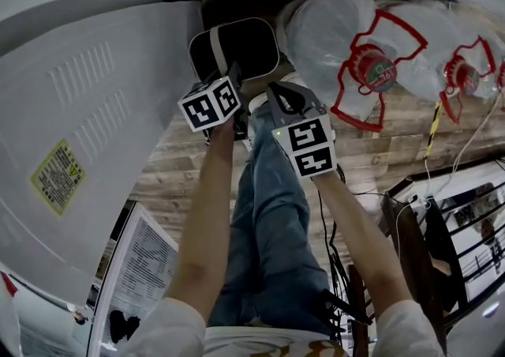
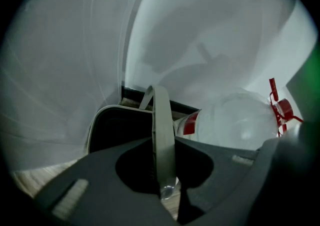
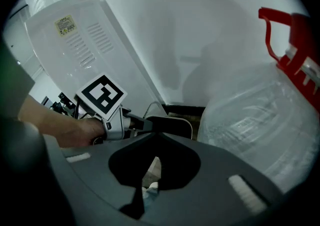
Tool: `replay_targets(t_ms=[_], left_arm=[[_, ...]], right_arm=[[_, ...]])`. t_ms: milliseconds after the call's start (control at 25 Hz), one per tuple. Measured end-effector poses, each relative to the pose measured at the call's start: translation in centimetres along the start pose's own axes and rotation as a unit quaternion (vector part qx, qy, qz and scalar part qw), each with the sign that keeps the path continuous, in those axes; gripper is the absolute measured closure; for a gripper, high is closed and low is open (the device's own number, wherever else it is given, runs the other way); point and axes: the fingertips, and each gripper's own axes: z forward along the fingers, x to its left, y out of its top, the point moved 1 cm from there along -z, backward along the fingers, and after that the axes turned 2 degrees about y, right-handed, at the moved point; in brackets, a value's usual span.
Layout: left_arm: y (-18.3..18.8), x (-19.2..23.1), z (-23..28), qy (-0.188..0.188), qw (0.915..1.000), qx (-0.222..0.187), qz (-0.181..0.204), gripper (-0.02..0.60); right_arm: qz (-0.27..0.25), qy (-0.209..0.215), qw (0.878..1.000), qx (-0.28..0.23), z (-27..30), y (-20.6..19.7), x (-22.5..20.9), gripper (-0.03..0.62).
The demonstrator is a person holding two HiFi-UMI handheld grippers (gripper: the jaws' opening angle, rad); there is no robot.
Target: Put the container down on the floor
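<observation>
The container is a black bin with a pale rim and a grey strap handle. It sits low by the wall's foot, between a white appliance and a water jug. I cannot tell whether it touches the floor. My left gripper is shut on the handle, which runs up between its jaws. The bin hangs tilted just beyond. My right gripper is close to the bin's right corner, jaws shut tip to tip with nothing seen between them. The bin lies right behind them.
Large clear water jugs with red handles lie to the right of the bin on the wooden floor. One jug is very near my right gripper. The tall white appliance stands left. The person's jeans-clad legs and cables are below.
</observation>
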Motion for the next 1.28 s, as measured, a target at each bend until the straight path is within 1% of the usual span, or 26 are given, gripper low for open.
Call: replay_targets(t_ms=[120,240,360,480,560,720,840,1040,1160,1280], left_arm=[[-1.1,0.6,0.0,0.028,0.9996,0.01,0.004,0.537],[-2.2,1.3,0.1,0.05,0.9984,0.023,-0.012,0.513],[-2.2,2.0,-0.1,0.07,0.9969,0.02,-0.028,0.489],[-1.6,2.8,-0.4,0.093,0.9952,0.012,-0.031,0.478],[-1.4,3.3,-0.7,0.104,0.9938,0.008,-0.038,0.436],[-1.7,4.6,-1.3,0.129,0.99,0.011,-0.057,0.379],[-2.2,5.1,-1.4,0.128,0.9896,0.01,-0.065,0.324],[-3.4,6.3,-2.3,0.143,0.9881,0.02,-0.053,0.32],[-3.6,7.1,-3.2,0.142,0.9881,0.019,-0.058,0.316],[-3.7,8.0,-4.5,0.152,0.9861,0.019,-0.065,0.313]], right_arm=[[0.004,-0.004,1.0,0.001,-0.3,-0.5,-0.6,0.565],[0.007,-0.006,1.0,0.002,-0.6,-0.8,-0.8,0.565],[0.012,-0.005,1.0,0.001,-0.8,-1.1,-0.6,0.565],[0.015,-0.003,1.0,0.0,-1.0,-1.5,-0.5,0.565],[0.018,-0.002,1.0,0.0,-1.2,-1.7,-0.4,0.565],[0.021,-0.003,1.0,-0.003,-1.7,-1.8,-0.3,0.565],[0.022,-0.008,1.0,-0.005,-2.0,-1.8,-0.6,0.565],[0.014,-0.016,1.0,-0.005,-2.0,-1.5,-0.1,0.565],[0.016,-0.016,1.0,-0.012,-2.2,-0.8,0.7,0.565],[0.018,-0.007,1.0,-0.021,-3.0,0.4,2.0,0.565]])
